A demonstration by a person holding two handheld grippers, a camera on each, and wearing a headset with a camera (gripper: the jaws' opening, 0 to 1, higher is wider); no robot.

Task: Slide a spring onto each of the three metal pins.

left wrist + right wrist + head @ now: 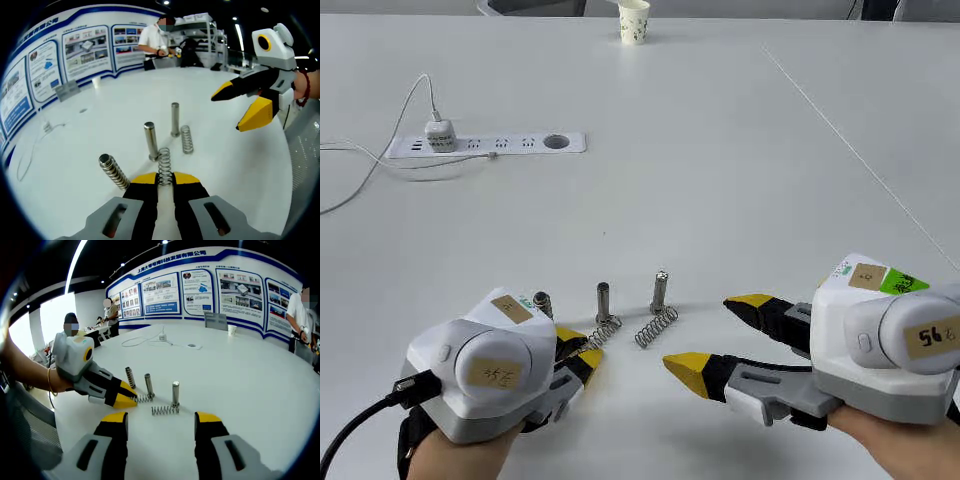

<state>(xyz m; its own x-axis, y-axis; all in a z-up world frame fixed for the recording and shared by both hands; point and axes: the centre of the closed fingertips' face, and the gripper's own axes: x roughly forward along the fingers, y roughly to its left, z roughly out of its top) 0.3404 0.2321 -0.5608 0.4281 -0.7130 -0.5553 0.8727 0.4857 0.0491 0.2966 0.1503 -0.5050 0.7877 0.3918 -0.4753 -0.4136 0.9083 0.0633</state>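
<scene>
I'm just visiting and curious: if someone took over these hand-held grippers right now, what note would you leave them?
Left gripper: fingers shut on the held spring, its far end beside the middle pin.
Right gripper: open, empty.
Done: fitted spring sits on the left pin.
To do: middle pin and right pin are bare; the loose spring lies on the table by the right pin.

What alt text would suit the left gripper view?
A hand-held gripper pinches a spring near the middle pin of three on a white table. The left pin already wears its spring; a loose spring lies by the far pin.
</scene>
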